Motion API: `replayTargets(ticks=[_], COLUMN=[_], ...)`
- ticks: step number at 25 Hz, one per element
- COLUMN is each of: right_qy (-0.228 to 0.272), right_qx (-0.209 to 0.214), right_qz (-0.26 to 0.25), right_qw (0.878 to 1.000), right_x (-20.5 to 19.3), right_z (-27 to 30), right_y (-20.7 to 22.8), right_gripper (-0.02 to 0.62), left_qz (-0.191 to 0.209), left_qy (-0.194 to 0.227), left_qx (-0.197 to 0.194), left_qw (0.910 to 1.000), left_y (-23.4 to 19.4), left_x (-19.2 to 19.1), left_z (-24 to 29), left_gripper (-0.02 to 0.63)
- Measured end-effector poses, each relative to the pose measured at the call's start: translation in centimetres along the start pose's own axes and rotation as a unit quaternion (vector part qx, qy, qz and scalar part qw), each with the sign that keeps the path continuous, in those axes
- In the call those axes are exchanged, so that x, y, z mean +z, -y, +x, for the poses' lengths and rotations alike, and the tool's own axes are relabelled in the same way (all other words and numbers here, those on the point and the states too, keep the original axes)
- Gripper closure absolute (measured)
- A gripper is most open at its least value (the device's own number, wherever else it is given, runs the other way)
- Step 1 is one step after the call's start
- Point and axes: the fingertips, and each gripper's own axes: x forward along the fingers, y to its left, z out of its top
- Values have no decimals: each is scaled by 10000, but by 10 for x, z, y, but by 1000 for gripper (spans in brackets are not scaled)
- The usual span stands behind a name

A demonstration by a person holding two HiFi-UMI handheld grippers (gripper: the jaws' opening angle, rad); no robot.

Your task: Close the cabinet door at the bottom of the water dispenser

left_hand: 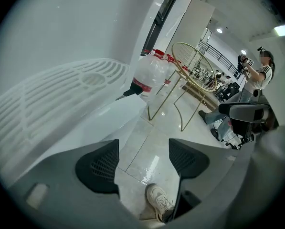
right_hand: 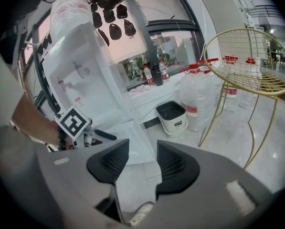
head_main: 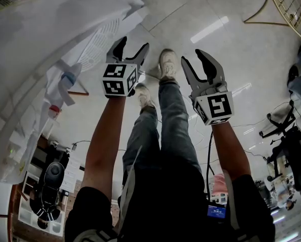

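Observation:
The white water dispenser (right_hand: 85,75) stands at the left, with its ribbed drip tray (left_hand: 61,99) at the left gripper's side. At its foot the white cabinet door (right_hand: 132,142) stands swung out over the floor. In the left gripper view the door (left_hand: 111,118) lies just beyond the left jaw; whether it touches I cannot tell. My left gripper (head_main: 133,44) (left_hand: 143,159) is open, with only floor and my shoe between its jaws. Further right, my right gripper (head_main: 193,57) (right_hand: 142,161) is open too and holds nothing.
Large water bottles (right_hand: 197,99) and a white bucket (right_hand: 173,116) stand by the wall past the dispenser. A gold wire chair (right_hand: 249,56) is at the right. A person (left_hand: 259,73) and an office chair (left_hand: 247,116) are farther off. My shoes (head_main: 168,64) are below the grippers.

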Motion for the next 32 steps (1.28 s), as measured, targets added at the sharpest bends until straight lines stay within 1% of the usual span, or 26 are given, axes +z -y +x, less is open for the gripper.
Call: replayTargets(ticks=[15, 24, 26, 28, 32], right_qy=[89, 41, 43, 40, 32], right_qx=[-53, -92, -86, -78, -88], right_qz=[32, 27, 48, 70, 109], right_qw=[9999, 9999, 9999, 9999, 9999], right_x=[15, 11, 10, 9, 7], right_z=[-4, -7, -6, -5, -5], right_y=[9, 20, 21, 21, 23], right_gripper=[413, 414, 414, 414, 414], left_qz=[138, 108, 111, 114, 221], left_qy=[130, 163, 146, 142, 91], left_qx=[34, 49, 53, 51, 37], left_qw=[9998, 9998, 9998, 9998, 9997], left_y=[9, 13, 13, 14, 18], left_x=[20, 30, 33, 36, 40], left_z=[18, 29, 33, 36, 42], left_gripper=[244, 236, 221, 219, 213])
